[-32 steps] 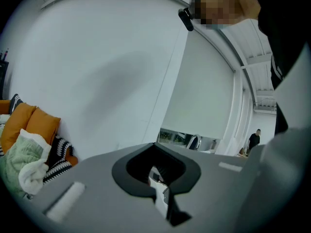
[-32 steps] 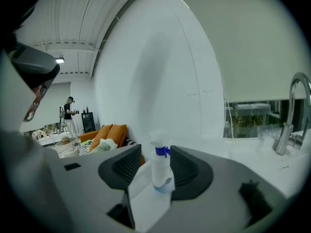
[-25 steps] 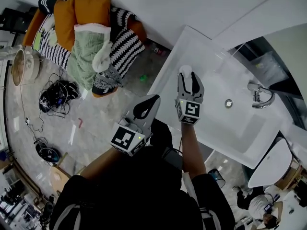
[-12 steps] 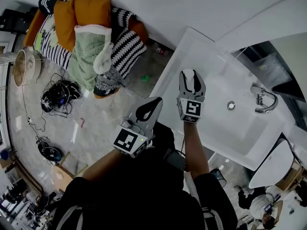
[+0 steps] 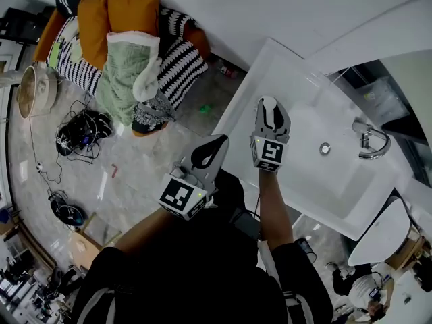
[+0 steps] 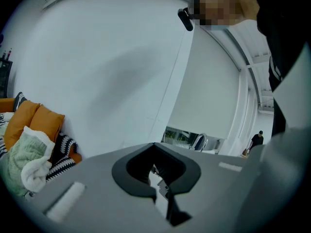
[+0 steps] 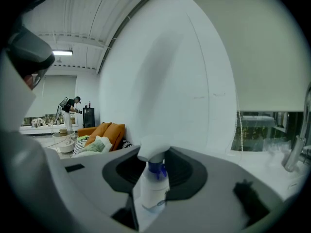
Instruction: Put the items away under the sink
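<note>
A white spray bottle [image 7: 154,178] with a blue neck stands on the white sink counter [image 5: 270,66], left of the basin [image 5: 337,167]. My right gripper [image 5: 269,110] reaches over the counter. Its jaws have just been closing, and the bottle's white head [image 5: 268,104] now sits between them with the dark pads against its sides. In the right gripper view, my right gripper [image 7: 155,171] frames the bottle dead centre. My left gripper [image 5: 210,150] hangs off the counter's front edge over the floor. Its jaws are together with nothing in them, as the left gripper view shows for that gripper [image 6: 158,171].
A chrome faucet [image 5: 370,140] stands at the basin's far right. On the floor to the left are a sofa [image 5: 128,46] piled with orange cushions and blankets, a tangle of cables [image 5: 81,133] and a small round table [image 5: 34,93]. A white wall rises behind the counter.
The right gripper's jaws have narrowed around the spray bottle's head, which earlier showed just past the open tips. The left gripper has kept its place.
</note>
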Demonstrator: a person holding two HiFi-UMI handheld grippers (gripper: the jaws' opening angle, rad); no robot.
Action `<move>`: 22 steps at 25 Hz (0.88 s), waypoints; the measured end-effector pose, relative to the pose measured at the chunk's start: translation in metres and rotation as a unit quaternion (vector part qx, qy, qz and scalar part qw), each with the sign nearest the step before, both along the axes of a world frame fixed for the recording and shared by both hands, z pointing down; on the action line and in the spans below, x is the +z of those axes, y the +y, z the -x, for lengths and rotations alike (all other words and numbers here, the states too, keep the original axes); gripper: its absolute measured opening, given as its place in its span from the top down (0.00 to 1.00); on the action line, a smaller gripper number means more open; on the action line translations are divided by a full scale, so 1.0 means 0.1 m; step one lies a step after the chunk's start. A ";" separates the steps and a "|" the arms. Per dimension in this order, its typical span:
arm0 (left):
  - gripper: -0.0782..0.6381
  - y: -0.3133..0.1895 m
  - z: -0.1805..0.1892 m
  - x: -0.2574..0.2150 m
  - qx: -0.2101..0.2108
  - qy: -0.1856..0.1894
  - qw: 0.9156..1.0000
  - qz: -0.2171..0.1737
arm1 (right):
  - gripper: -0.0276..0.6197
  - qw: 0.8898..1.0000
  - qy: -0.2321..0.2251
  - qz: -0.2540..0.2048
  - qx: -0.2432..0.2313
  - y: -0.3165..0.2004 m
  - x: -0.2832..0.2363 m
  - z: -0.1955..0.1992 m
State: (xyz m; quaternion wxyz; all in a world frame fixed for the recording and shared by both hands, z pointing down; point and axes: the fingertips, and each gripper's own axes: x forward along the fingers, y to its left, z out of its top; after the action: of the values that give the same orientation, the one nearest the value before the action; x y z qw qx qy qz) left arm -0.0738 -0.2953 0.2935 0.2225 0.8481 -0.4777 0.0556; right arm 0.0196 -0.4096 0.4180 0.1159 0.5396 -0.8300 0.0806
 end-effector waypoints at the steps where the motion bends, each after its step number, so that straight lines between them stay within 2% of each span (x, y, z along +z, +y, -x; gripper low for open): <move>1: 0.88 0.01 0.01 -0.01 0.000 0.000 1.000 0.000 | 0.76 1.000 -0.002 -0.001 0.000 0.00 0.00 0.00; 13: 0.88 0.22 0.14 -0.19 0.011 0.012 0.999 -0.031 | 0.76 1.000 -0.013 -0.010 0.000 0.25 -0.20 0.06; 22: 0.88 0.58 0.24 -0.47 0.016 0.018 0.998 -0.057 | 0.76 1.000 -0.007 -0.021 0.009 0.78 -0.57 0.07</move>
State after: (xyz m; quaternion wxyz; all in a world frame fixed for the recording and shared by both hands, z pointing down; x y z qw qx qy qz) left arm -0.0975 -0.2374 0.2469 0.1817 0.8679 -0.4620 0.0165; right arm 0.0121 -0.3313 0.3613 0.0978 0.5490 -0.8273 0.0676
